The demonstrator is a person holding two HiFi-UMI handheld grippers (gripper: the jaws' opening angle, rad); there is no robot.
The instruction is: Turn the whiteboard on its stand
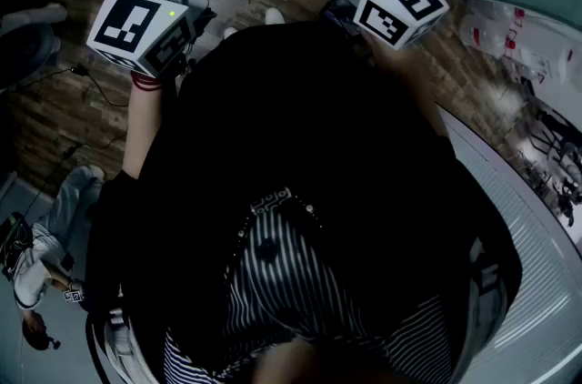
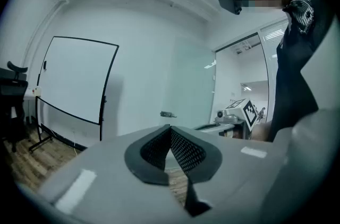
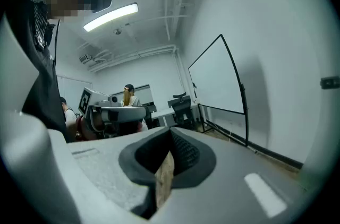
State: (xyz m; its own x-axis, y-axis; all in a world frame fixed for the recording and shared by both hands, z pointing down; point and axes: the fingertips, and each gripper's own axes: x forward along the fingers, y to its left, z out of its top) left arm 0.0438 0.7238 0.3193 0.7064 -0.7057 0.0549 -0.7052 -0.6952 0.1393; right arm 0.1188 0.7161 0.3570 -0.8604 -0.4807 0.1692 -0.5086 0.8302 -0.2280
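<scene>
Whiteboard (image 2: 77, 79) stands upright on its black stand (image 2: 41, 140) against the pale wall (image 2: 143, 58), with the stand's feet on the wood floor (image 2: 32, 162). It is at the left of the left gripper view and at the right of the right gripper view (image 3: 217, 77), well apart from both tongs. A dark chair (image 2: 13, 82) is just left of it, and a frosted door (image 2: 188, 90) is to its right. The left tongs (image 2: 171, 127) are fully closed, pads meeting, with nothing between them. The right tongs (image 3: 170, 134) are likewise closed and empty. In the head view both are held out in front of the person's dark torso (image 1: 300, 146).
</scene>
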